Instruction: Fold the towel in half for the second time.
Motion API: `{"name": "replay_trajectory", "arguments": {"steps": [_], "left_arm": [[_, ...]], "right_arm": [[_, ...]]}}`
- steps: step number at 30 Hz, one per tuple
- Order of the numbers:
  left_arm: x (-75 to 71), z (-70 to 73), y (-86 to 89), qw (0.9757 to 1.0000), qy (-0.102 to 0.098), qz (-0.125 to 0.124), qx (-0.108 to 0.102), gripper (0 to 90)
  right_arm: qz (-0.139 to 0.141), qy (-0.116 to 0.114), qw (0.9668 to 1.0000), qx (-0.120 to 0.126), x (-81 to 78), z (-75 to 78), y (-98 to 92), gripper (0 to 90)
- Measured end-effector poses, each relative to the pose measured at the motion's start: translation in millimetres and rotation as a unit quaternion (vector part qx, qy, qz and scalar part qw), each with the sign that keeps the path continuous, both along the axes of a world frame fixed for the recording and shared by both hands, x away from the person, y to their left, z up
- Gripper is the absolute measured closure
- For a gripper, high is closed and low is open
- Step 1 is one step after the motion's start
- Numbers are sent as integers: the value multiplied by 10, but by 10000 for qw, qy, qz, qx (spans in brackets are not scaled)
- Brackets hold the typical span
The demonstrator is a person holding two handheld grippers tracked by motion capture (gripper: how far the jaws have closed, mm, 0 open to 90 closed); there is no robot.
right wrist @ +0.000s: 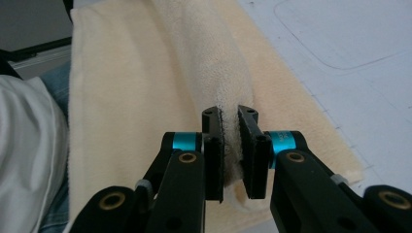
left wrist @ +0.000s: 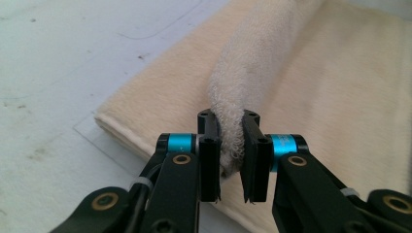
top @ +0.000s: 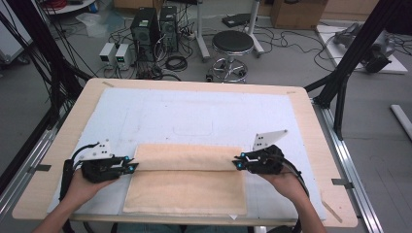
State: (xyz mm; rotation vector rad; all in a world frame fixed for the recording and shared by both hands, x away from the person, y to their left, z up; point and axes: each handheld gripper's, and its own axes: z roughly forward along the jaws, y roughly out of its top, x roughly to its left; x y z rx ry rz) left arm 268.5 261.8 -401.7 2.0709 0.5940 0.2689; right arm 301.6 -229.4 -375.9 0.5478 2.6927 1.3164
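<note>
The cream terry towel (top: 187, 182) lies low in the frame's centre, its raised fold running left to right. The left gripper (top: 132, 167) and right gripper (top: 236, 163) each pinch one end, equally near.

No text, label, brand, number or sign can be read in any view. The two small boxes (top: 115, 53) on the floor at the upper left of the high view carry lit displays, too small to make out.
</note>
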Motion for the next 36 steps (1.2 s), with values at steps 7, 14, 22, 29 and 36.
{"name": "replay_trajectory", "arguments": {"steps": [7, 14, 22, 29, 36], "left_arm": [[-304, -2, 22, 9997, 20, -227, 115, 808], [-492, -61, 24, 9985, 125, -508, 180, 804], [-385, -4, 96, 9988, 259, -411, -64, 535], [-183, 84, 44, 9976, 255, -469, -430, 476], [-93, 104, 51, 9992, 186, -244, -270, 462]], "right_arm": [[281, 57, 9995, -149, -353, -30, 4, 826], [450, 95, 9988, -183, -527, -69, -16, 812], [316, 219, 9991, 164, -426, -42, -89, 583], [-199, -17, 9995, -236, -141, -85, -19, 529], [-557, 7, 9975, -425, 113, -203, -24, 459]]}}
